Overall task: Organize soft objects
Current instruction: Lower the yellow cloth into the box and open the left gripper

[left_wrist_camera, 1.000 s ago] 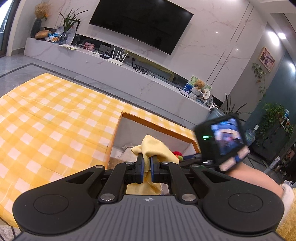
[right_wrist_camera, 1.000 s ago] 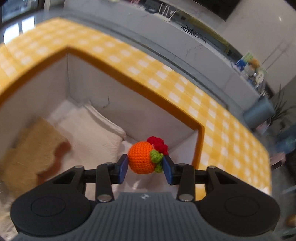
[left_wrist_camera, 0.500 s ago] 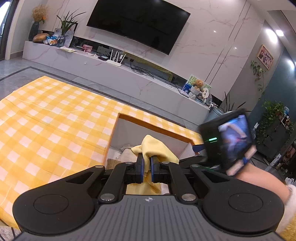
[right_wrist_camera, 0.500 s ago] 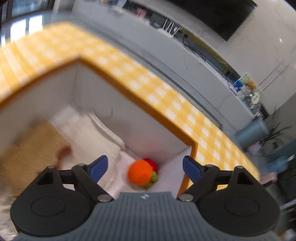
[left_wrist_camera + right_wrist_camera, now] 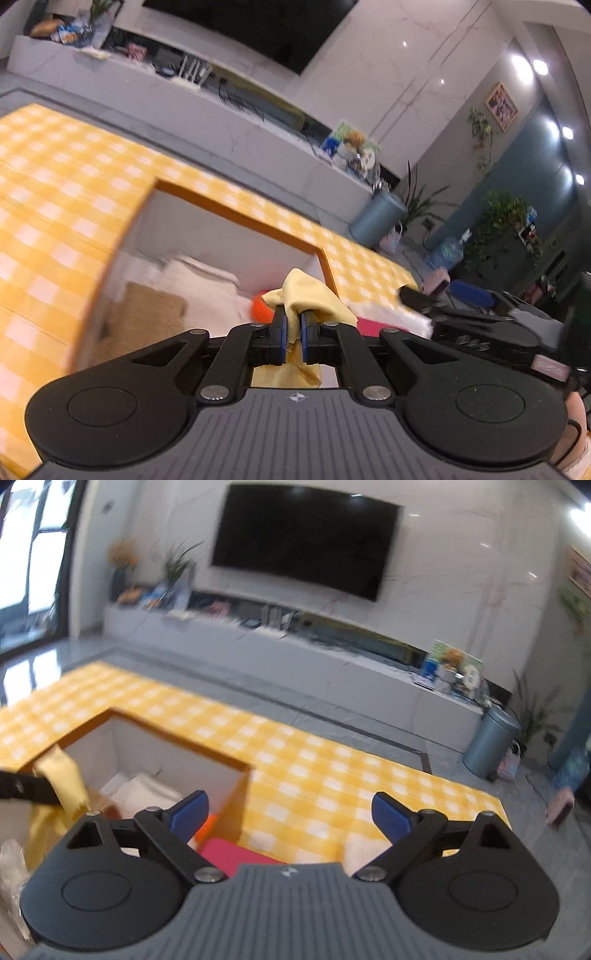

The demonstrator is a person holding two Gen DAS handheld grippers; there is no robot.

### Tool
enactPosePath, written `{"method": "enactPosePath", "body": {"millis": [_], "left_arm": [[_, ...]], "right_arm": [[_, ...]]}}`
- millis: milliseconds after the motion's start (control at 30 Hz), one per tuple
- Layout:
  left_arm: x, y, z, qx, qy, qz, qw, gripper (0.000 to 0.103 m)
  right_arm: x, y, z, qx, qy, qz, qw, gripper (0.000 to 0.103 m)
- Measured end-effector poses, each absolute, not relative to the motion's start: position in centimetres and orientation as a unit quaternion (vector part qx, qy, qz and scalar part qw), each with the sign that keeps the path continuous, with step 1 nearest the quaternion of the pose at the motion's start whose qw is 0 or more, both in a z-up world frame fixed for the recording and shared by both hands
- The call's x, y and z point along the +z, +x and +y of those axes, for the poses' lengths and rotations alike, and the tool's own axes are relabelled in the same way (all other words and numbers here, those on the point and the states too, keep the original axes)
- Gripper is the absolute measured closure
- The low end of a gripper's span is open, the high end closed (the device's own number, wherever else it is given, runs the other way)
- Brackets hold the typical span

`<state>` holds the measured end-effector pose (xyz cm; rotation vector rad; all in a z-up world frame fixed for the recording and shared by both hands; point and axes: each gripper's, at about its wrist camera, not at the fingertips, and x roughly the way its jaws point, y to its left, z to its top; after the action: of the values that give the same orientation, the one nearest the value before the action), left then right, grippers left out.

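Yellow cloth (image 5: 314, 295) is pinched by left claw (image 5: 292, 334) over the box (image 5: 236, 218) at the bench's near edge; limp, light, best held by a bunched fold. Right claw (image 5: 290, 814) has just been opening, nothing held.

Left wrist cam sits behind my left gripper (image 5: 292, 332), tilted down, close over the box (image 5: 236, 218) sunk in the checkered table (image 5: 55, 206), facing the TV wall (image 5: 388, 74). Right wrist cam sits behind my right gripper (image 5: 290, 814), farther off, facing the same wall. Both views share the box's far rim, the yellow cloth (image 5: 306, 295) and the table's far edge.
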<state>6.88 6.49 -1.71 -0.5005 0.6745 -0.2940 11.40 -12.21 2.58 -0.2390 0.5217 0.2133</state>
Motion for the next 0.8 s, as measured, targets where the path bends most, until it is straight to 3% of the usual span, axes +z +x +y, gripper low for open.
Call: {"method": "enactPosePath", "body": {"millis": [467, 567, 633, 667, 700, 800], "left_arm": [[-4.9, 12.0, 1.8, -0.148, -0.209, 0.37, 0.893, 0.094], [-5.5, 12.2, 1.0, -0.132, -0.19, 0.382, 0.895, 0.087], [-5.3, 11.9, 0.6, -0.114, -0.169, 0.379, 0.903, 0.057], [-5.2, 11.8, 0.6, -0.104, -0.165, 0.38, 0.904, 0.015], [-5.0, 11.5, 0.7, -0.088, -0.163, 0.377, 0.907, 0.001], [-4.6, 10.4, 1.3, -0.037, -0.156, 0.345, 0.925, 0.001]], "right_arm": [[0.6, 10.1, -18.7, 0.099, 0.012, 0.253, 0.962, 0.01], [0.7, 10.1, -19.0, 0.1, 0.02, 0.249, 0.963, 0.01], [0.6, 10.0, -19.2, 0.098, 0.02, 0.25, 0.963, 0.01], [0.6, 10.0, -19.2, 0.095, 0.019, 0.251, 0.963, 0.01], [0.6, 10.0, -19.3, 0.091, 0.019, 0.253, 0.963, 0.01], [0.7, 9.8, -19.5, 0.083, 0.022, 0.256, 0.963, 0.011]]}}
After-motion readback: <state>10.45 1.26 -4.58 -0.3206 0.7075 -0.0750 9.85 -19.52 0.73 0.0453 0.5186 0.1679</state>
